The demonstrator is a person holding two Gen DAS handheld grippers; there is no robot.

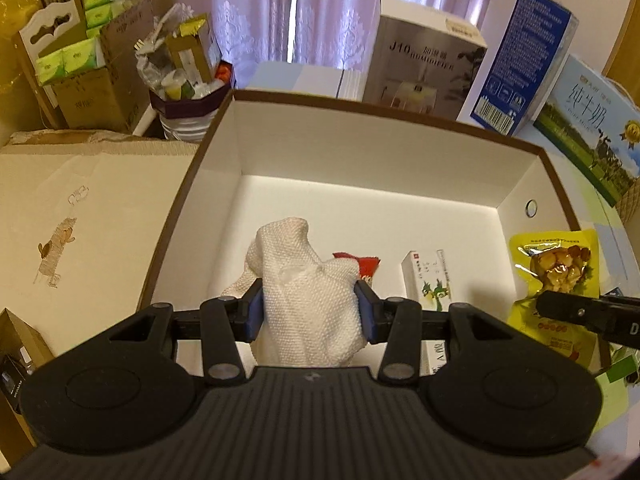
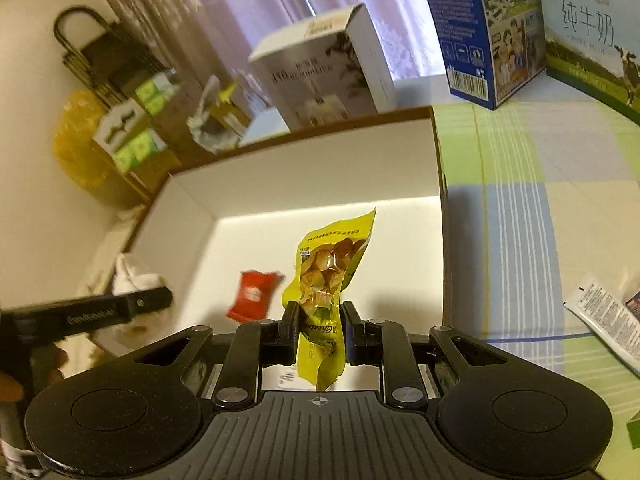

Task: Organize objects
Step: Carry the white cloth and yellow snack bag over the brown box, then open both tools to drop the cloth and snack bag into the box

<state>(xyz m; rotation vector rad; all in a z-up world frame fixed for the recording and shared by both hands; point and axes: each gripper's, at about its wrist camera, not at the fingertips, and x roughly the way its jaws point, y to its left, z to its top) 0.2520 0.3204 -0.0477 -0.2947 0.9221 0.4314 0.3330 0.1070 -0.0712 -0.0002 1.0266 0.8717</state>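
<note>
From the left wrist, the left gripper (image 1: 309,307) is clenching a white cloth (image 1: 304,280) over the open white box (image 1: 360,148), where a red packet (image 1: 366,266) and small carton (image 1: 426,280) are lying.

From the right wrist, the right gripper (image 2: 319,330) is pinching a yellow chestnut pouch (image 2: 326,280) above the box's floor.

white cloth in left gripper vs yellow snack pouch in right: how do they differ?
Material: the white cloth is soft, textured fabric, bunched up; the yellow snack pouch is glossy printed plastic with a clear window showing nuts.
Shape: the cloth is a bulky wad filling a wide finger gap; the pouch is flat and thin, pinched narrow.
Pose: the cloth slumps; the pouch stands up, its top leaning.
Shared: each is clamped, by the left gripper and right gripper, over the open box.
</note>
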